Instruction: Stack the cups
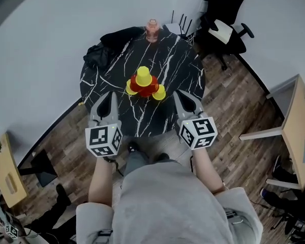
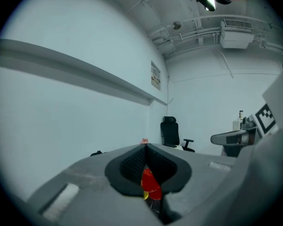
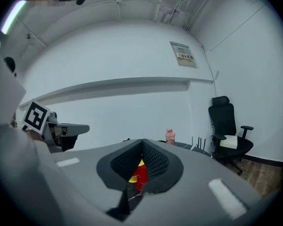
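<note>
Near the middle of the round black white-veined marble surface (image 1: 168, 65) stands a small pyramid of plastic cups (image 1: 144, 84). It has yellow cups at its outer corners, red cups (image 1: 145, 87) in its middle, and one upturned yellow cup (image 1: 143, 75) at its peak. No loose cup shows anywhere on the surface, so the stack looks complete or very nearly so. The step in hand seems to be clearing away from it. To do that well, draw both arms straight back and keep them level, away from the light cups, since a nudge to a base cup would likely topple everything. The left tool (image 1: 113, 93) hovers over the near edge of the surface, well short of the cups, with its jaws pressed together on nothing. In its own view the red and yellow cups show only beyond the joined tips. The right tool (image 1: 179, 93) mirrors it on the other side, equally closed and empty and touching nothing. A pink bottle (image 1: 152, 30) and a black garment (image 1: 109, 44) lie at the far rim, well apart from the stack.
</note>
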